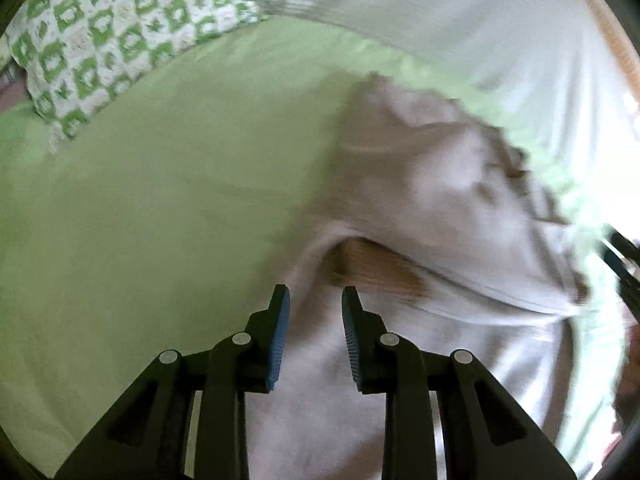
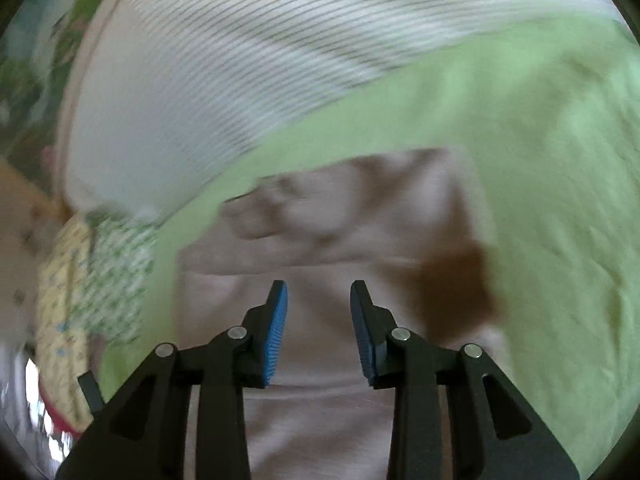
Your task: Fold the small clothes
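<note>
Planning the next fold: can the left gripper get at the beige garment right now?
Probably yes: the left gripper is open right over the beige garment, with nothing between its fingers and the cloth on the green sheet.

Green-sheeted bed (image 1: 160, 208) carries a pinkish garment (image 1: 420, 184) (blurred) and checked pillow (image 1: 116, 28).

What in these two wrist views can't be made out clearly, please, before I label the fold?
- Pale garment: motion blur in both views hides its type and seams.
- Brown patch: blurred; print or lining, cannot tell.
- Garment's near hem: covered by the left hand-held gripper and right hand-held gripper, both open.
- Patterned cloth: smeared, cut by the right view's left edge.
- Dark object: cut by the left view's right edge.
</note>
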Motion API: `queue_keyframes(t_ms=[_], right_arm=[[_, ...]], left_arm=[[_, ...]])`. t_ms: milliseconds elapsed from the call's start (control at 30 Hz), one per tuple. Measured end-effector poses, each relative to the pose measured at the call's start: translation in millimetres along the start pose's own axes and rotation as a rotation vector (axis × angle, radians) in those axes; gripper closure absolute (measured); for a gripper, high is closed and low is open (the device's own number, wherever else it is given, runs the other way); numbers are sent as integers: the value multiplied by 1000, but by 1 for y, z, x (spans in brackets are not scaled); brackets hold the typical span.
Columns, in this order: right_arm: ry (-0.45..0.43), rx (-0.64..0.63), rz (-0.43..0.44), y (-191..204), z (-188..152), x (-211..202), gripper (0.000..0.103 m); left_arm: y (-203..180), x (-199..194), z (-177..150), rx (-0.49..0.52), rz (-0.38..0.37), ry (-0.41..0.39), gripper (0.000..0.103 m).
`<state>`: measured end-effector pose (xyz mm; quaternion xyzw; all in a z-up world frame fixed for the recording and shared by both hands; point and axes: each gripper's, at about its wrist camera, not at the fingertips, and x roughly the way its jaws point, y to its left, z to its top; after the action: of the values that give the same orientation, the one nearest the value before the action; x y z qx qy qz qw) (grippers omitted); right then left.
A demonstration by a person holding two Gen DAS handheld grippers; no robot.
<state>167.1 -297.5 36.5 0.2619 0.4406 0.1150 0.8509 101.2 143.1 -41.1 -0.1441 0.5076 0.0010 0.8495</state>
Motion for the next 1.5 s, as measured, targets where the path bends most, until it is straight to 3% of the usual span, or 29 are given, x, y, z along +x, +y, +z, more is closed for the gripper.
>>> queue_keyframes(t_ms=[67, 167, 267, 400, 633, 733, 767, 800, 833, 867, 900, 1033, 1133, 1267, 1367, 1400, 1500], right_arm=[[48, -65, 66, 29, 7, 21, 69], [141, -172, 125, 77, 27, 66, 69], [217, -264, 147, 116, 38, 109, 69], [319, -317, 178, 144, 41, 158, 68], [418, -396, 187, 174, 43, 228, 68], [477, -404, 198, 183, 39, 256, 68], [491, -416, 200, 186, 36, 265, 68], [502, -426, 199, 189, 33, 271, 68], [511, -446, 198, 193, 28, 276, 70], [498, -466, 197, 196, 27, 275, 92], [485, -481, 205, 199, 26, 273, 99], [368, -502, 335, 219, 35, 253, 99], [369, -481, 341, 230, 40, 268, 100], [409, -486, 248, 228, 23, 294, 100], [406, -441, 209, 216, 24, 293, 93], [404, -422, 205, 212, 27, 289, 82], [340, -372, 208, 200, 40, 257, 64]], left_arm=[[-10, 0, -2, -34, -102, 40, 62], [-16, 12, 4, -105, -181, 69, 60], [-6, 33, 20, -210, -207, 105, 53], [21, 61, 35, -357, -242, 139, 53], [43, 81, 46, -514, -294, 106, 51], [36, 81, 46, -500, -269, 68, 55], [32, 81, 47, -479, -243, 46, 63], [31, 81, 49, -467, -228, 36, 83], [28, 82, 49, -457, -223, 27, 86], [31, 80, 47, -460, -243, 13, 89], [36, 73, 46, -460, -273, -17, 91], [40, 47, 40, -396, -312, -113, 94], [45, 45, 37, -370, -307, -135, 95], [49, 62, 40, -363, -292, -101, 94], [48, 75, 45, -368, -288, -50, 86], [50, 75, 45, -378, -299, -41, 82], [55, 63, 45, -387, -315, -19, 72]])
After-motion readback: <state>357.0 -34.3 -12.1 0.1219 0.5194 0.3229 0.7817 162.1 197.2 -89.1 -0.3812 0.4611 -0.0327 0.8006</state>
